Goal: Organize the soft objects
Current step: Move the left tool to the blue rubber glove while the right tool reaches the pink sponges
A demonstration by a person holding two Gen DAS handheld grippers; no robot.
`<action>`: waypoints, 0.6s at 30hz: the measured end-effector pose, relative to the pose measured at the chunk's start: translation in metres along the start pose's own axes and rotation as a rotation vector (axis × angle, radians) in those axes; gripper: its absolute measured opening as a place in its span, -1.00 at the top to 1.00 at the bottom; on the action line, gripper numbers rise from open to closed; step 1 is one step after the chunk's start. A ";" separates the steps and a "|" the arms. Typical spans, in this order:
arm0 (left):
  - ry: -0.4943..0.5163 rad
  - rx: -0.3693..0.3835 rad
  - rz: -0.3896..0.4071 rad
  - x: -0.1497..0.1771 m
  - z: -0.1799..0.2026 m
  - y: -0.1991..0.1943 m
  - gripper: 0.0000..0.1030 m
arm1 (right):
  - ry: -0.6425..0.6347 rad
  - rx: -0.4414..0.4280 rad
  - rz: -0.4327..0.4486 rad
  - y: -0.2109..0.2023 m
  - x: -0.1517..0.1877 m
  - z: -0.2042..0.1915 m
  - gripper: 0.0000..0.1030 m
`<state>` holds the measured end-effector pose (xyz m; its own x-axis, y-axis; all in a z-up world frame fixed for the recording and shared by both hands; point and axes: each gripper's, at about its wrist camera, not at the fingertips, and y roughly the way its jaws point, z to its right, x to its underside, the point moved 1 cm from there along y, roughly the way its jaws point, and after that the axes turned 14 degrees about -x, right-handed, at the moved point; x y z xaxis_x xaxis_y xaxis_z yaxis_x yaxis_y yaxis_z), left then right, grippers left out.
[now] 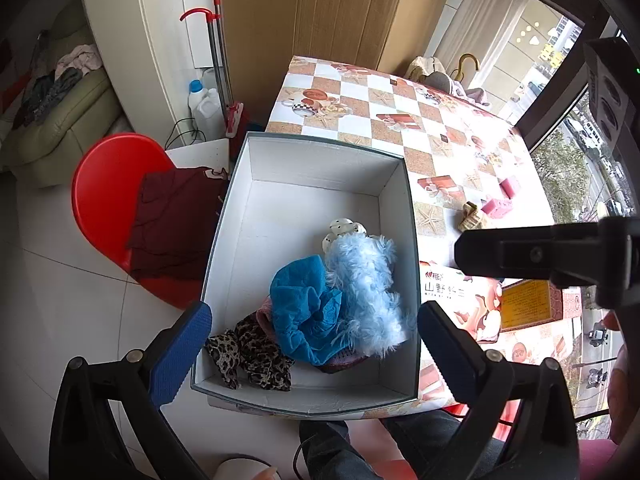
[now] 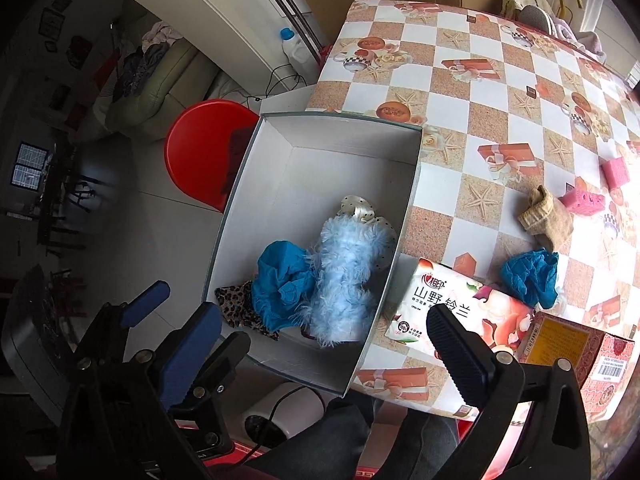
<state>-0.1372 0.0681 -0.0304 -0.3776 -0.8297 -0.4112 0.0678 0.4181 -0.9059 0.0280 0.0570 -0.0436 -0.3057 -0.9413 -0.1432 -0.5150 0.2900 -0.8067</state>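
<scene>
White box (image 1: 320, 160) below left gripper (image 1: 314, 344) holds fluffy blue cloth (image 1: 364, 292), teal cloth (image 1: 304, 304), leopard scrunchie (image 1: 248, 354). Right gripper (image 2: 324, 344) beside it above tissue pack (image 2: 472, 300); both jaws apart, empty. Beyond: teal rag (image 2: 528, 276), sock (image 2: 546, 218).

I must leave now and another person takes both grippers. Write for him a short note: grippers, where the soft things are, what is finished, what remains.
Left gripper: jaws open, nothing between them, above the near end of the white box.
Right gripper: jaws open, holds nothing, over the box's near right corner.
Done, in the box: fluffy light-blue piece, teal cloth, leopard-print cloth, white polka-dot piece, something pinkish under the pile.
Left, on the table: second teal cloth, beige sock, two pink sponges.
The tissue pack and red carton are beside the box; unclear whether they count.
</scene>
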 end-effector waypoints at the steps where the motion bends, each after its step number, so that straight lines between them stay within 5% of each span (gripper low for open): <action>1: 0.009 0.019 0.005 -0.005 0.004 -0.002 -0.99 | 0.023 0.001 0.001 -0.004 0.001 0.007 -1.00; 8: 0.161 0.140 -0.024 -0.045 0.074 -0.002 -0.99 | 0.236 -0.025 0.099 -0.071 0.011 0.081 -1.00; 18: 0.433 0.224 -0.258 -0.067 0.234 0.074 -0.99 | 0.528 0.017 0.340 -0.188 0.056 0.204 -1.00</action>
<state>0.1088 0.0681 -0.0937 -0.7504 -0.6468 -0.1361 0.0993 0.0933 -0.9907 0.2710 -0.0855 -0.0171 -0.8069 -0.5831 -0.0939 -0.3080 0.5511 -0.7755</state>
